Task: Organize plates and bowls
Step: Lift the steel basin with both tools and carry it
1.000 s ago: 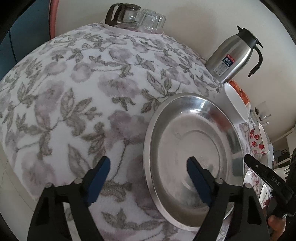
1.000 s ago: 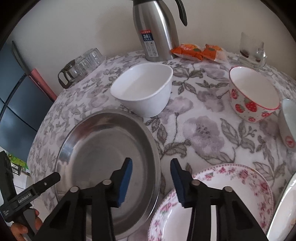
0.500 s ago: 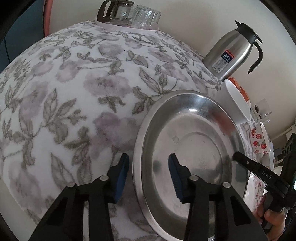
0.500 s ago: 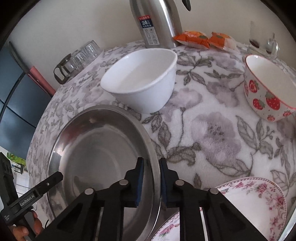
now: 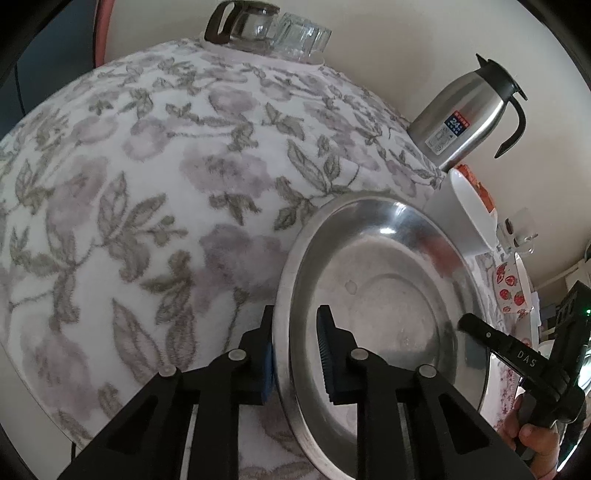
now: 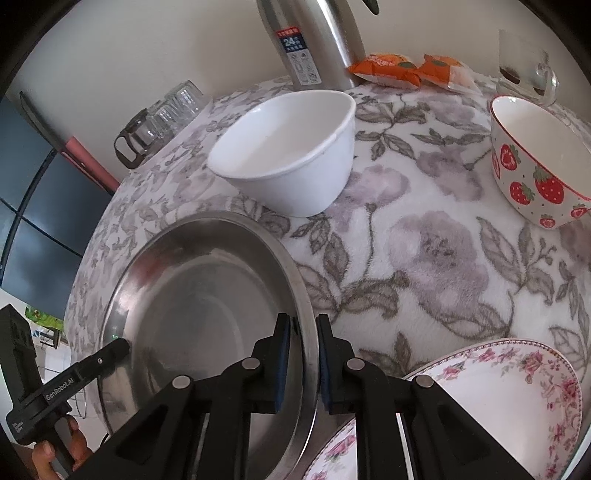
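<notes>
A round steel plate (image 5: 388, 295) (image 6: 192, 302) lies on the flowered tablecloth. My left gripper (image 5: 295, 310) is closing on its left rim, one blue pad outside the edge and one inside, both against the metal. On the opposite rim my right gripper (image 6: 303, 319) is shut, with the edge pinched between its pads. Each view also shows the other gripper at the plate's far side. A white bowl (image 6: 291, 158) stands just behind the plate. A strawberry bowl (image 6: 532, 158) sits to the right, and a floral plate (image 6: 498, 406) lies near the front right.
A steel thermos jug (image 6: 314, 40) stands at the back by the wall, with orange snack packets (image 6: 388, 68) and a glass mug (image 6: 524, 59) beside it. A glass pot and tumblers (image 5: 266, 29) sit at the far left. The cloth left of the plate is bare (image 5: 147, 184).
Both grippers' jaws came together around opposite rims of the steel plate: the right one first, the left one from wide open. The plate has kept its place.
</notes>
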The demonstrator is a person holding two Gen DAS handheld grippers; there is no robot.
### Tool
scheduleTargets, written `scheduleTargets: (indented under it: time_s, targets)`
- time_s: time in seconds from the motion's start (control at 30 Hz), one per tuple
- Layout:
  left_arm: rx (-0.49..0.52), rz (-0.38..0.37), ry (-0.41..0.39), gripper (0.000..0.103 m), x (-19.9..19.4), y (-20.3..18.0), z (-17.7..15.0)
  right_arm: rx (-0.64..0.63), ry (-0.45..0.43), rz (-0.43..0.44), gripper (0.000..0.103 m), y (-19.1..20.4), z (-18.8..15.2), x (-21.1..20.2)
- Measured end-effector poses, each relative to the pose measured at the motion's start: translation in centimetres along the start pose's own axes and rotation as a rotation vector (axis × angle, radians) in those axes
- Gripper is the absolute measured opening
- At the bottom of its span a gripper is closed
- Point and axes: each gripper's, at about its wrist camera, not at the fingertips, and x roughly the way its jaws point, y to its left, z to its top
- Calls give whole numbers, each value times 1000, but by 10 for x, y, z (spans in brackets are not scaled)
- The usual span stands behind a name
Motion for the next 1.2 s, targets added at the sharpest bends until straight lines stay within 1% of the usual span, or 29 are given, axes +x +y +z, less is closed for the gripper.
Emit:
scheduleTargets:
  time_s: [0.17, 0.33, 0.43, 0.63, 0.8, 1.0, 1.1, 1.2]
  targets:
    - [-3, -4, -35, 22, -22, -3, 2, 0, -12, 25, 15, 4, -2, -13]
    - [7, -10, -67, 22, -44, -14, 4, 15, -33, 46, 15, 4, -5, -32]
    - [17, -13, -87, 22, -58, -23, 3, 31, -55, 56, 15, 3, -8, -47]
    - [43, -45, -125, 22, -87, -49, 2, 50, -118, 55, 15, -3, -18, -88]
    - [59, -79, -120, 22, -101, -76, -5, 104, -170, 53, 15, -26, -37, -122]
    - [122, -121, -107, 22, -110, -120, -21, 206, -221, 50, 15, -66, -60, -155]
    - [158, -123, -99, 22, -109, -143, -30, 257, -238, 39, 15, -85, -69, -166]
    - [192, -117, -82, 22, -105, -164, -39, 295, -249, -1, 15, -101, -78, -175]
